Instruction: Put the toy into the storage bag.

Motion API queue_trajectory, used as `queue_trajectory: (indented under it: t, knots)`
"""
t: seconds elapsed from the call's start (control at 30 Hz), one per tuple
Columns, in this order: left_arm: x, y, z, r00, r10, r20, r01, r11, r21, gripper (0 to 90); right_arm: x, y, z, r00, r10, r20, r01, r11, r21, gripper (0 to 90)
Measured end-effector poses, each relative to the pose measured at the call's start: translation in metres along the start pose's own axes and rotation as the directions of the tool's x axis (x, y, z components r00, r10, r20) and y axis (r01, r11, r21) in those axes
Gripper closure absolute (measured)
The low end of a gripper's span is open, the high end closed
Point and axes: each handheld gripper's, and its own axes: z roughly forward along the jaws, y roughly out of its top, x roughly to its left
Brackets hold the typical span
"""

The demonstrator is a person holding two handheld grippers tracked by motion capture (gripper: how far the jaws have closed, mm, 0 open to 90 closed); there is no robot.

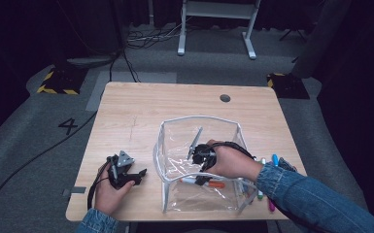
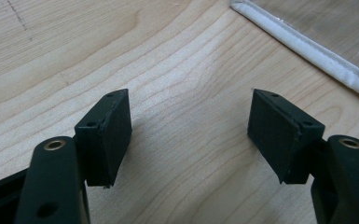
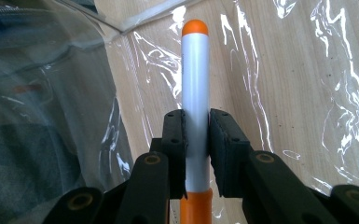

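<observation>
**Orange marker gripped inside the clear pouch**

At about eight o'clock on the wooden table (image 1: pixel 126 111), the left gripper (image 1: pixel 137 175) rests in the person's left hand (image 1: pixel 108 193). Its jaws stand well apart over bare wood with nothing between them, as the left gripper view shows; the white edge of the clear pouch (image 2: pixel 307 46) runs past at two o'clock there.

Toward five o'clock on the table stands the clear pouch (image 1: pixel 175 145), its white-trimmed mouth open upward. The right hand (image 1: pixel 233 162) reaches down into it with the right gripper (image 1: pixel 199 156). In the right gripper view its jaws are closed tight on the barrel of a grey marker with orange ends (image 3: pixel 195 93), pads pressing on both sides, the marker pointing to twelve o'clock over the pouch's plastic floor.

Just outside the pouch, at four o'clock from it, several coloured markers (image 1: pixel 267 187) lie on the table beside the denim sleeve (image 1: pixel 311 194).
</observation>
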Motion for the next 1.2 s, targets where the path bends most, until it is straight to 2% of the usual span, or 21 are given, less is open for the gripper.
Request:
queue_trajectory:
  t: [0.2,0.3,0.47,0.57,0.67,0.73,0.87,1.0,1.07,1.13,1.2]
  knots:
    - [0.001,0.001,0.0,0.9999,0.012,-0.001,-0.012,0.9999,0.003,29.9,-0.005,0.004,0.008,0.9989,-0.018,-0.043,0.019,0.999,0.042,76.8]
    - [0.0,0.001,0.0,1.0,0.007,0.0,-0.007,1.0,0.002,29.9,-0.006,0.006,0.011,0.9982,0.001,-0.059,0.003,0.997,0.075,76.8]
    - [0.0,0.001,0.001,1.0,0.003,0.003,-0.003,1.0,0.003,29.7,-0.009,0.005,0.023,0.9966,-0.002,-0.083,0.012,0.993,0.12,76.8]
    - [0.0,0.001,0.0,1.0,0.003,0.003,-0.003,1.0,0.003,29.7,-0.009,0.005,0.026,0.9959,-0.007,-0.09,0.019,0.992,0.127,76.8]
    - [0.0,0.001,0.001,1.0,0.003,0.003,-0.003,1.0,0.002,29.6,-0.006,0.003,0.033,0.995,-0.032,-0.095,0.047,0.987,0.156,76.6]
    - [0.0,0.001,0.001,1.0,0.001,0.002,-0.001,1.0,0.001,29.6,-0.005,0.003,0.035,0.9953,-0.044,-0.086,0.057,0.986,0.156,72.4]
    - [0.0,0.001,0.001,1.0,0.004,0.003,-0.004,1.0,0.003,29.6,-0.008,0.004,0.027,0.9988,-0.029,-0.039,0.032,0.997,0.075,59.3]
    - [0.0,0.001,0.001,1.0,0.004,0.003,-0.004,1.0,0.003,29.6,-0.01,0.006,0.009,0.9996,0.013,0.025,-0.013,1.0,-0.022,56.7]
    - [0.0,0.001,0.001,1.0,0.003,0.003,-0.003,1.0,0.003,29.6,-0.01,0.007,-0.005,0.9983,0.014,0.057,-0.01,0.997,-0.078,56.6]
    - [0.0,0.001,0.001,1.0,0.006,0.002,-0.006,1.0,0.003,29.6,-0.009,0.008,-0.019,0.9962,0.042,0.076,-0.03,0.988,-0.149,56.6]
    - [0.0,0.001,0.001,1.0,0.006,0.003,-0.006,1.0,0.004,29.5,-0.008,0.007,-0.034,0.9942,0.052,0.094,-0.032,0.979,-0.203,56.6]
